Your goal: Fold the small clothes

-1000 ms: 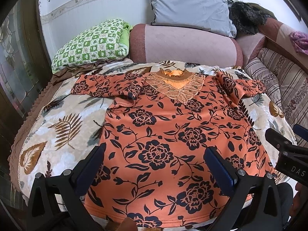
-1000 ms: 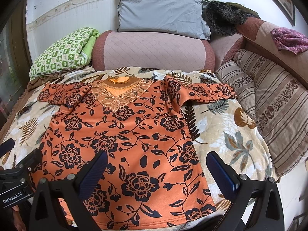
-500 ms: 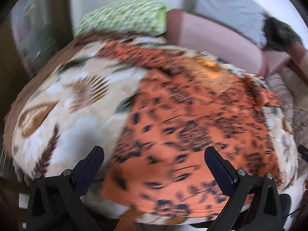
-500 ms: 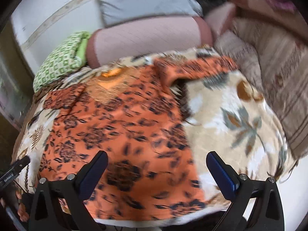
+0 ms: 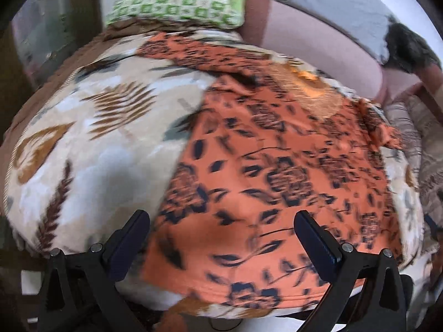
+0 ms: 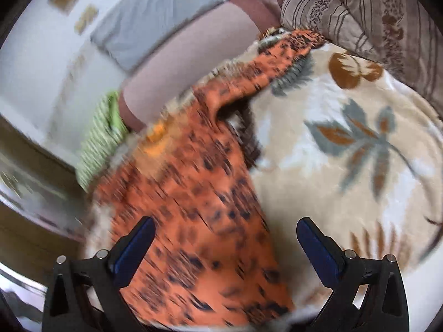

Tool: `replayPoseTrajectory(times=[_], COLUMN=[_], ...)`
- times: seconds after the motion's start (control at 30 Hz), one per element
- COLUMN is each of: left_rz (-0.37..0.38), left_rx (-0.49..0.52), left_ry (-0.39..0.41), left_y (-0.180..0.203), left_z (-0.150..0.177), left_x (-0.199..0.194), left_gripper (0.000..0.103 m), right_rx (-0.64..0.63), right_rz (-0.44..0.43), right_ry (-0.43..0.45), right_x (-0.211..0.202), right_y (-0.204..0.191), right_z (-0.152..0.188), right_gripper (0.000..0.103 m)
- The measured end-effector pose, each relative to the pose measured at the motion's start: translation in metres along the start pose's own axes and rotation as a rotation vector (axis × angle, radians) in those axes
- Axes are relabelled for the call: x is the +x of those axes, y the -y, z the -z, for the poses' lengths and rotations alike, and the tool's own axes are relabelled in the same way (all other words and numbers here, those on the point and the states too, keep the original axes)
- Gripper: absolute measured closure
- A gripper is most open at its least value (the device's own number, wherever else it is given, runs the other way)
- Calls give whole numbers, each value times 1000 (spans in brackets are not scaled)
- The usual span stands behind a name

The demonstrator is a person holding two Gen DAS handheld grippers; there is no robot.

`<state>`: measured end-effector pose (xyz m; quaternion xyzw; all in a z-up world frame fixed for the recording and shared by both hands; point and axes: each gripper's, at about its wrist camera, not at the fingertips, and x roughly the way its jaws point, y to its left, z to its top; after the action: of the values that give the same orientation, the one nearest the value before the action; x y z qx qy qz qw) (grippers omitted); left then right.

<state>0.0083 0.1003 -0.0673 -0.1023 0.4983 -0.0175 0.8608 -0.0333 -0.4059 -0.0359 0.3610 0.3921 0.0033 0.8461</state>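
No legible text, label, brand, number or sign appears in either wrist view; motion blur smears the surfaces, and the grippers' visible parts carry no readable marking.

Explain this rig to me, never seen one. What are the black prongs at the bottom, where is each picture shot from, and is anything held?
No robot arm here: a person holds a two-finger gripper in each hand, with a fisheye camera on each looking forward along its jaws. The black prongs with blue pads are those jaws.

One picture is from the left gripper, one from the right gripper. Both are motion-blurred.

An orange floral top lies spread on a cream leaf-print blanket. Behind it are a green checked pillow and a grey cushion; a striped cushion sits on the right side.

Nothing is held: both pairs of jaws stand wide open above the near hem of the top.
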Motion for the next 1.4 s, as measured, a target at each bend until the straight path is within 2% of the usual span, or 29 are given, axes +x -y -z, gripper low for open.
replayPoseTrajectory(times=[0.1, 0.23, 0.37, 0.4, 0.47, 0.53, 0.7, 0.77, 0.93, 1.0, 1.03, 1.07, 1.13, 1.23, 1.33, 1.4], left_rz=[43, 97, 90, 89, 73, 52, 31, 23, 14, 3, -1, -4, -11, -14, -4, 1], left_rx=[33, 85, 108, 107, 107, 99, 80, 75, 87, 93, 93, 92, 91, 74, 50, 41], left_ry=[19, -9, -33, -40, -57, -65, -68, -65, -70, -73, -73, -71, -67, -53, -33, -20], left_y=[22, 47, 62, 63, 63, 61, 53, 52, 48, 46, 45, 43, 38, 30, 21, 16], left_z=[-8, -15, -20, -21, -26, -30, -42, -45, -47, -47, -47, -46, -46, -49, -51, -50], left_x=[0, 17, 40, 45, 58, 68, 84, 88, 97, 100, 100, 99, 98, 95, 90, 87], left_gripper=[0, 0, 0, 0, 0, 0, 0, 0, 0, 0, 0, 0, 0, 0, 0, 0], right_rx=[79, 253, 390, 419, 468, 507, 511, 544, 545, 529, 541, 544, 477, 356, 190, 54], right_rz=[-51, -150, -161, -154, -167, -179, -146, -97, -52, -13, 11, 40, 91, 107, 76, 29], right_ry=[73, 130, 163, 170, 171, 159, 146, 137, 172, 166, 159, 157, 170, 204, 262, 295], right_x=[6, 30, 63, 74, 94, 116, 161, 178, 193, 200, 202, 202, 199, 184, 159, 140], right_y=[8, 43, 83, 93, 112, 125, 139, 150, 162, 167, 169, 171, 160, 126, 62, 2], right_z=[-40, -101, -158, -172, -193, -210, -242, -247, -263, -275, -278, -281, -287, -294, -304, -306], right_gripper=[0, 0, 1, 3, 18, 30, 31, 33, 39, 56, 79, 90, 91, 92, 92, 92])
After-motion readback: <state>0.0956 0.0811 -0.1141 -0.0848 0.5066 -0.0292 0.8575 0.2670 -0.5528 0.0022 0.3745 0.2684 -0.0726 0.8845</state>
